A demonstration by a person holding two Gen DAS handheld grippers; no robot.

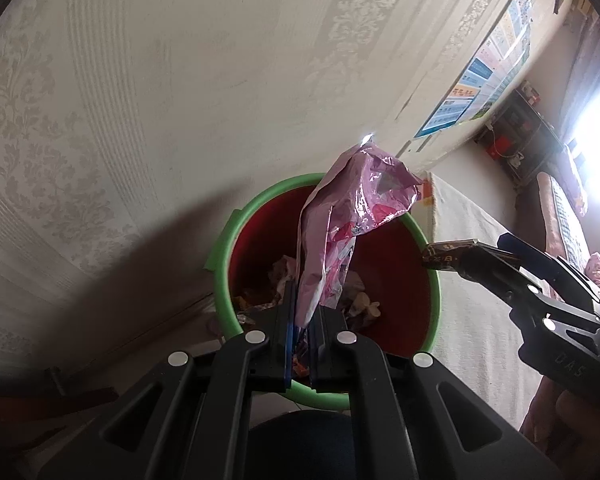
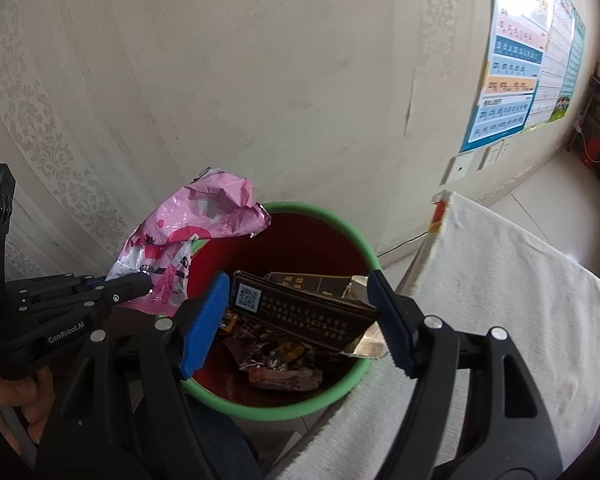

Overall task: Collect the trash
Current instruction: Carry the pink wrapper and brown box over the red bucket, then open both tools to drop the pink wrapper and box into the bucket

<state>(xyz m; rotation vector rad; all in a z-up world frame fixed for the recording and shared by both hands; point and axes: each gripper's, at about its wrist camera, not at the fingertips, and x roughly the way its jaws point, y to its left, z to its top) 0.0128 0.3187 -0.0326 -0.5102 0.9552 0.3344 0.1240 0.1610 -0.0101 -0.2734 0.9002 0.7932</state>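
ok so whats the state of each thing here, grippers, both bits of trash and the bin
left gripper: shut on the pink wrapper
pink wrapper: crumpled, held upright over the bin
right gripper: clamped across the dark flattened box
dark flattened box: flattened, held over the bin's opening
bin: upright, lidless, wrappers already at the bottom

Bin (image 2: 332, 216) mouth open above, wall (image 2: 260, 80) close behind, draped table (image 2: 500, 280) flanking right.
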